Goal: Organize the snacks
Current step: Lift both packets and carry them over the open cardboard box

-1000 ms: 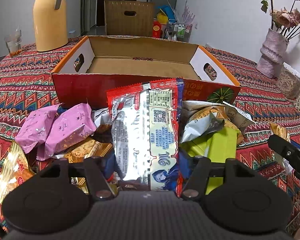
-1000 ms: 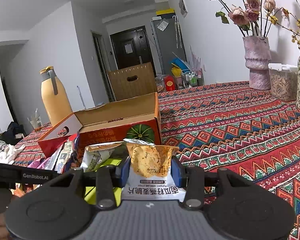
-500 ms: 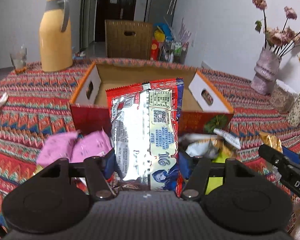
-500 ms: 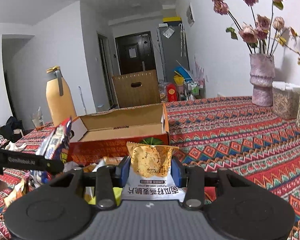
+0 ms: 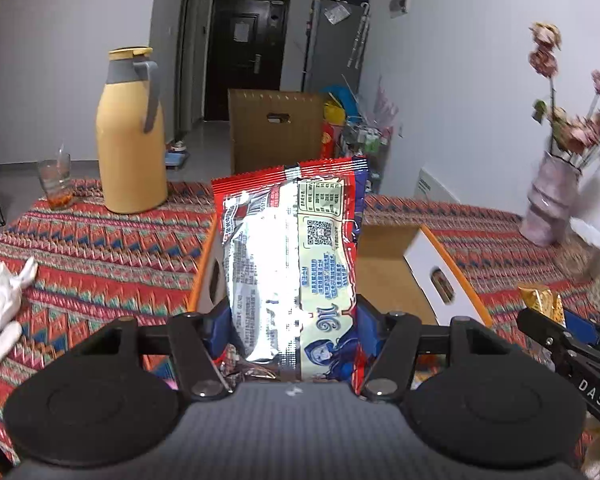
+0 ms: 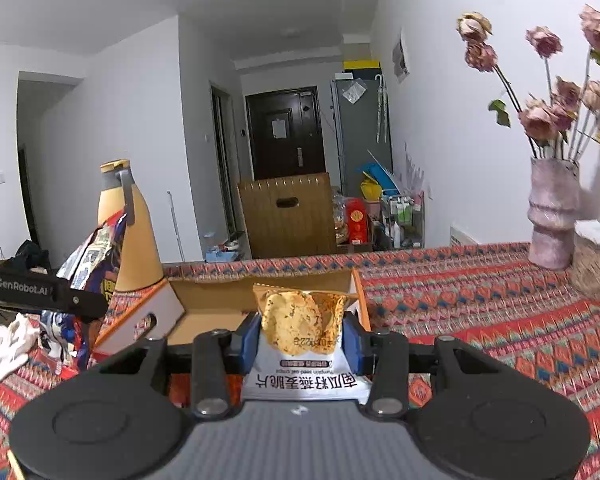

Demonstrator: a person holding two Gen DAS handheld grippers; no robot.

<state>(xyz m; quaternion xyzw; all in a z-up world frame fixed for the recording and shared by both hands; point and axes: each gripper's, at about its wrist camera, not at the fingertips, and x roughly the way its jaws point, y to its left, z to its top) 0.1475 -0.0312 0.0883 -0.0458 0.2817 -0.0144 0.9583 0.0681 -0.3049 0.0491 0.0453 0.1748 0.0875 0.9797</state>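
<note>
My left gripper (image 5: 290, 320) is shut on a tall red and silver snack bag (image 5: 288, 264), held upright above the open cardboard box (image 5: 384, 280). The right gripper (image 6: 300, 336) is shut on a small white and orange cracker packet (image 6: 300, 328), also raised before the same box (image 6: 216, 304). In the right wrist view the left gripper (image 6: 66, 300) with its bag (image 6: 92, 256) hangs at the left. In the left wrist view the right gripper (image 5: 556, 328) and its packet (image 5: 540, 304) show at the right edge.
A yellow thermos (image 5: 130, 136) and a glass (image 5: 56, 180) stand at the back left of the patterned tablecloth (image 5: 100, 248). A white cloth (image 5: 0, 296) lies at the left. A pink vase with dried flowers (image 6: 552, 208) stands at the right.
Both grippers have risen with their packets, away from the snack pile, which has dropped out of view. The box now sits lower and closer in both views.
</note>
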